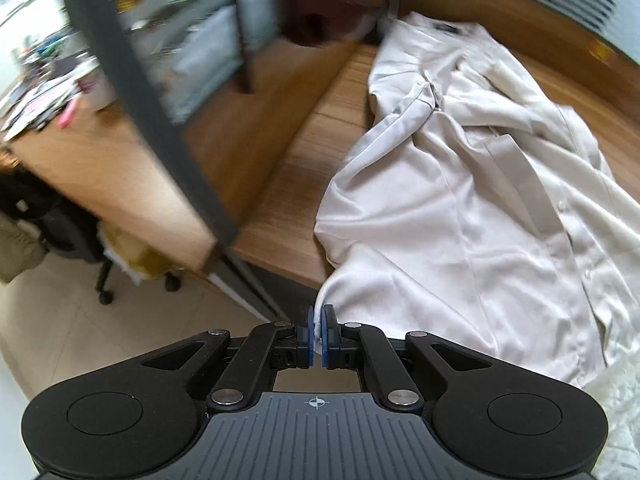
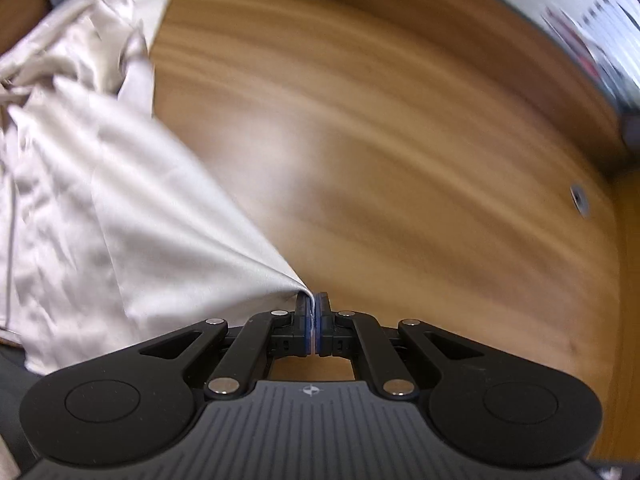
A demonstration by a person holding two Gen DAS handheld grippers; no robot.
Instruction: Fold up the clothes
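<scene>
Left wrist view: a pale beige button-up shirt (image 1: 460, 200) is spread rumpled across the wooden surface (image 1: 304, 152), and one corner of its hem is pinched between the closed blue pads of the left hand-held gripper (image 1: 319, 330) at the surface's near edge. Right wrist view: another corner of the shirt is clamped by the right hand-held gripper (image 2: 312, 322), with the cloth drawn taut above the blurred surface.

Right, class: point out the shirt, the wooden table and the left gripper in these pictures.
shirt (image 1: 460, 208), left wrist view, on the flat front panel beside the button placket.
wooden table (image 2: 400, 140), right wrist view, on bare wood right of the cloth.
left gripper (image 1: 319, 330), left wrist view, between the blue pads pinching cloth.
</scene>
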